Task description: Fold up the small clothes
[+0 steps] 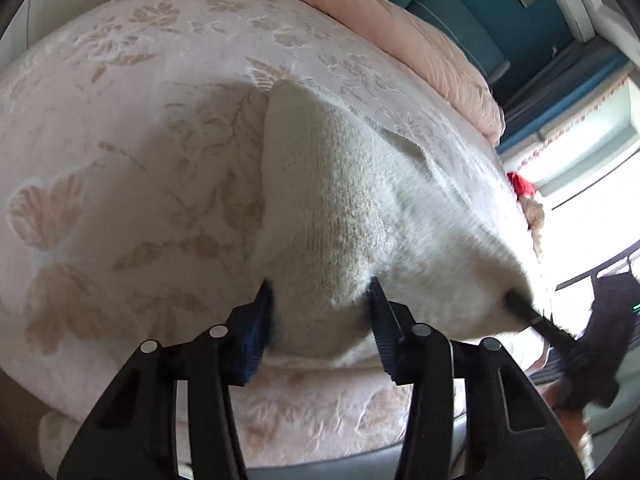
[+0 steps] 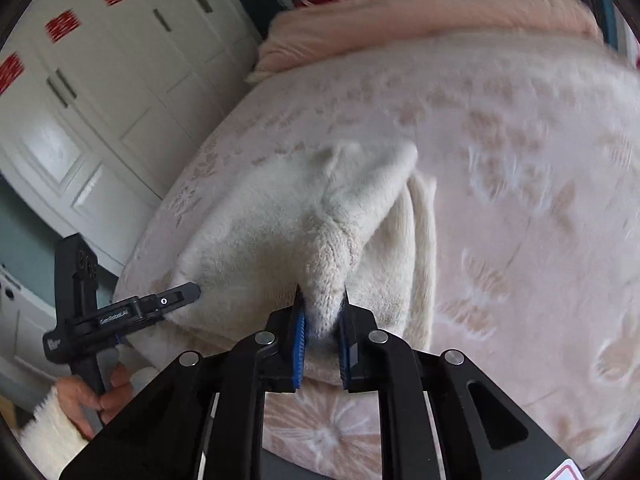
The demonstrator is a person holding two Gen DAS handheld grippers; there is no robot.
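A cream fluffy knit garment [image 1: 340,200] lies partly lifted on a bed with a pale pink floral cover [image 1: 120,140]. My left gripper [image 1: 322,312] is shut on the garment's near edge, bunched between its blue pads. In the left wrist view my right gripper [image 1: 520,308] grips the garment's right corner. In the right wrist view the garment [image 2: 288,208] is stretched between both grippers. My right gripper [image 2: 322,312] is shut on a pinched fold. My left gripper [image 2: 188,292] holds the left corner, with the person's hand below it.
A folded pink quilt [image 1: 420,40] lies along the bed's far side, and it also shows in the right wrist view [image 2: 420,12]. White wardrobe doors [image 2: 100,100] stand left of the bed. A bright window [image 1: 592,200] and a red item [image 1: 520,184] are at the right.
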